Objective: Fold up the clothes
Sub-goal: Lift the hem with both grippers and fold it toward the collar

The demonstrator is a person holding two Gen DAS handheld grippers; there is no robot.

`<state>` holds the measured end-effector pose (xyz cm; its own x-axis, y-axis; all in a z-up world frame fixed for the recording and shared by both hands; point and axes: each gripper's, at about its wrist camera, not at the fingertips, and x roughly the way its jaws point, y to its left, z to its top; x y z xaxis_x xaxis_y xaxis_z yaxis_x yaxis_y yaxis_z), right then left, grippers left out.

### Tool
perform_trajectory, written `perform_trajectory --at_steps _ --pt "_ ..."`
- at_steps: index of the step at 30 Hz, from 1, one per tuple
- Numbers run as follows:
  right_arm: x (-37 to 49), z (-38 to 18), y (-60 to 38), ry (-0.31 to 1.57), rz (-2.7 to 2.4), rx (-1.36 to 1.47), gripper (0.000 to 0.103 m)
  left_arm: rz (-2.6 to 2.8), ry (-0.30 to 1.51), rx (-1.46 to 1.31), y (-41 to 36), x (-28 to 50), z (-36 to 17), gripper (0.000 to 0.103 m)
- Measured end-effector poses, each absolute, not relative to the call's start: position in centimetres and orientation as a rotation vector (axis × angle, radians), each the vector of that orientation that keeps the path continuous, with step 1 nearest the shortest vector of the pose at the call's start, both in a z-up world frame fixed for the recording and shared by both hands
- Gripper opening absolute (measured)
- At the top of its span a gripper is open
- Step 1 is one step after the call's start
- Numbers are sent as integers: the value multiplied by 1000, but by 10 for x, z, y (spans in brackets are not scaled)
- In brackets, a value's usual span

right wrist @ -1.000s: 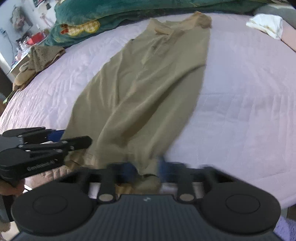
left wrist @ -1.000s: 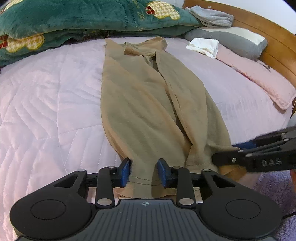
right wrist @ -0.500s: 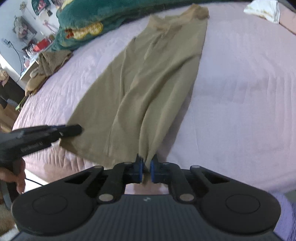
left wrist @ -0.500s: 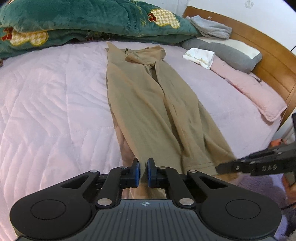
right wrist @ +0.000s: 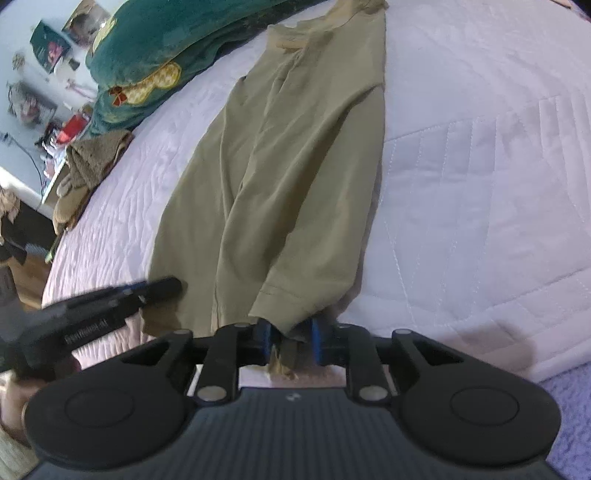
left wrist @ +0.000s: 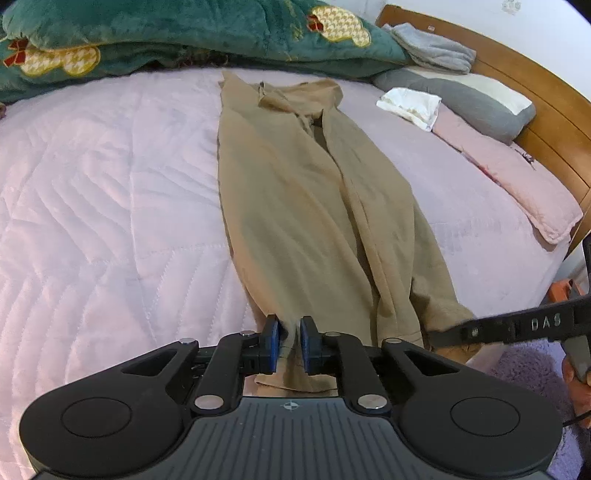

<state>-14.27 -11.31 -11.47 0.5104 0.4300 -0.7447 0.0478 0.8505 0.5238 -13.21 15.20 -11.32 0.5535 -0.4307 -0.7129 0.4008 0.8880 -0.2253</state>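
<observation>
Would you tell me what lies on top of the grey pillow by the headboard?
A folded grey garment rests on the far end of the grey pillow; a white cloth overlaps its near edge. What the pillow hides underneath cannot be seen.

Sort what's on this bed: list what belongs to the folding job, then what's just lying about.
Job in hand:
- tan trousers, laid lengthwise
- left tool, jaws opening, hem between them
- right tool, jaws opening, other hem between them

Lying about:
- green blanket
- grey pillow
- white cloth
- pink pillow
- grey garment
</observation>
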Motion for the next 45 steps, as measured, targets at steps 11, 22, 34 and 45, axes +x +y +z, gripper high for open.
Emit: perform_trajectory --at_steps 11,22,34,45 --pt "-141 -99 -109 954 272 423 9 -544 864 -31 146 -121 -106 10" --pt "-96 -51 -128 756 257 392 8 -568 734 -13 120 -71 -58 10" --pt "22 -35 -189 643 152 424 8 -475 629 -49 83 61 -24 10" --pt "90 -64 -210 708 116 385 67 -385 665 -107 72 141 -43 17"
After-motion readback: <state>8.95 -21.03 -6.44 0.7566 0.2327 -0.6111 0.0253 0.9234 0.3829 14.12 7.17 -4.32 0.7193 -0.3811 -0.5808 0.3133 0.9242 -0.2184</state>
